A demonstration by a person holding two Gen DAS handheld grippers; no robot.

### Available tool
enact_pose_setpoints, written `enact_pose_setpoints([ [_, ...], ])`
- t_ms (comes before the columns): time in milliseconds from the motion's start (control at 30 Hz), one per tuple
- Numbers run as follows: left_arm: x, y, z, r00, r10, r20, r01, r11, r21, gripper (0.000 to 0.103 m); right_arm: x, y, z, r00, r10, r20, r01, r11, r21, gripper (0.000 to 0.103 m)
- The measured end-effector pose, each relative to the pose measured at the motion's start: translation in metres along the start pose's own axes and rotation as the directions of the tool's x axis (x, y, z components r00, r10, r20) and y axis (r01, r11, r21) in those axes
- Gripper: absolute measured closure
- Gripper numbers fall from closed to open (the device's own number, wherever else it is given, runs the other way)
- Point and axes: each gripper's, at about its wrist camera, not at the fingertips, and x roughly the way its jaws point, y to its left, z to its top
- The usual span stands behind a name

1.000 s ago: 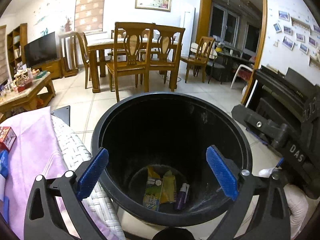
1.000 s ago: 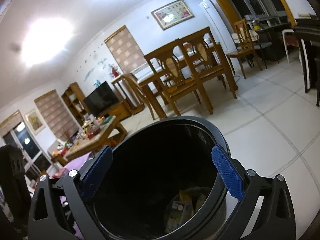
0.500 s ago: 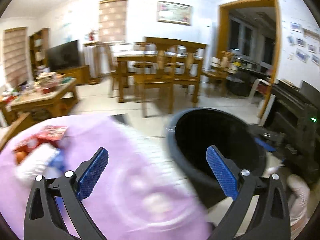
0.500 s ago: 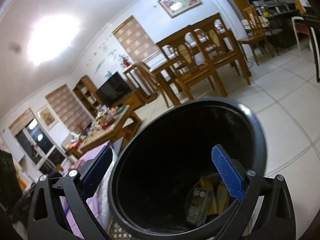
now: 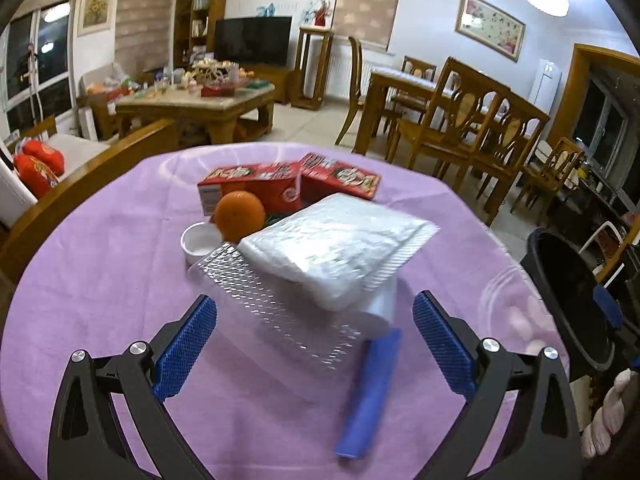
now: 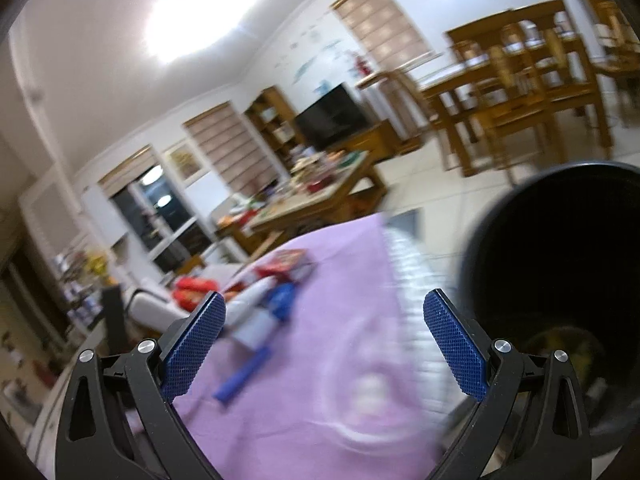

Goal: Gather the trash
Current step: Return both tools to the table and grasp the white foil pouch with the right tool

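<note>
My left gripper [image 5: 316,344] is open and empty, held over a round table with a purple cloth [image 5: 100,264]. In front of it lie a clear plastic wrapper [image 5: 272,304], a white sealed packet [image 5: 336,244], a blue wrapper strip [image 5: 372,396], an orange [image 5: 239,216], a small white cup [image 5: 200,242] and two red cartons [image 5: 256,186]. The black trash bin [image 5: 568,296] stands on the floor to the right. My right gripper [image 6: 324,340] is open and empty, between the table [image 6: 312,380] and the bin [image 6: 560,264], where some trash lies inside.
A wooden dining table with chairs [image 5: 452,108] stands behind the bin. A cluttered coffee table [image 5: 200,100] and a TV [image 5: 252,40] are at the back left. A wooden sofa arm [image 5: 80,184] runs along the table's left side.
Both grippers have swung left, away from over the bin and toward the purple table. The left one now faces the pile of items. Both stay open.
</note>
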Motion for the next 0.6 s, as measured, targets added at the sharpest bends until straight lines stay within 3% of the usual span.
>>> enact_pose_setpoints([
  [167, 0.016, 0.009, -0.001, 0.998, 0.025, -0.061, -0.024, 1.000, 0.020, 0.005, 0.055, 0.050, 0.009, 0.994, 0.056, -0.098, -0.059, 0.998, -0.029, 0.005],
  [300, 0.012, 0.030, -0.004, 0.998, 0.007, -0.064, -0.009, 0.999, -0.037, 0.005, 0.101, 0.075, 0.014, 0.982, 0.066, -0.175, -0.071, 0.997, -0.025, 0.005],
  [400, 0.010, 0.048, -0.006, 0.998, -0.003, -0.068, -0.002, 0.997, -0.075, 0.005, 0.142, 0.084, 0.014, 0.969, 0.061, -0.241, -0.060, 0.998, 0.014, 0.007],
  [600, 0.007, 0.063, -0.011, 0.995, -0.068, -0.070, 0.061, 0.993, -0.096, 0.005, 0.181, 0.080, 0.007, 0.946, 0.090, -0.312, -0.069, 0.994, 0.080, 0.014],
])
